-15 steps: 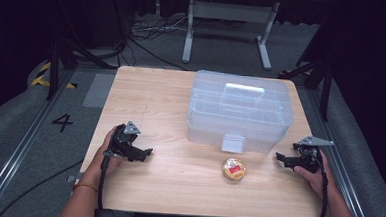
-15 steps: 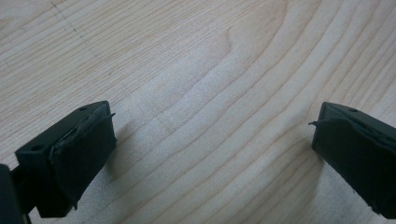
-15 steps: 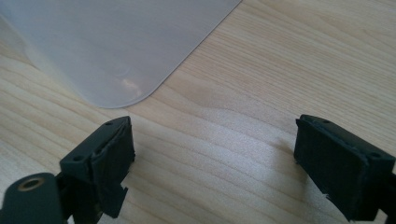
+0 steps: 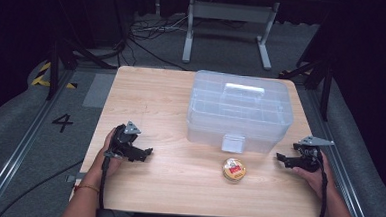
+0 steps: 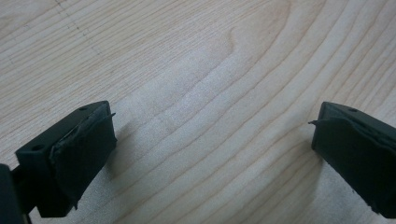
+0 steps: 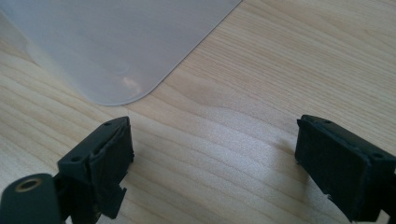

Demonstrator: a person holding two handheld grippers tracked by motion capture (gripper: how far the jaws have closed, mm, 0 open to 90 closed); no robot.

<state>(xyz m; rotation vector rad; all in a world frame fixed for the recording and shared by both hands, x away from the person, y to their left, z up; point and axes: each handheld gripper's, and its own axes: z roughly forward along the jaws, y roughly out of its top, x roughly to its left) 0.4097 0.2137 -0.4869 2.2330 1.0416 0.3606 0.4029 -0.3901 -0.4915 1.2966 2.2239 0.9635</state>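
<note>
Two claws, both released w/ nothing between the jaws. Left claw (image 4: 146, 152) sits low over bare wood at the left of the surface (image 4: 151, 101); right claw (image 4: 281, 157) sits at the right edge, just beside the near right corner of one clear plastic box (image 4: 239, 111), lid on. One small round tin (image 4: 234, 169), yellow w/ red label, lies in front of the box latch, between the two claws, nearer the right one, apart from both.
</note>
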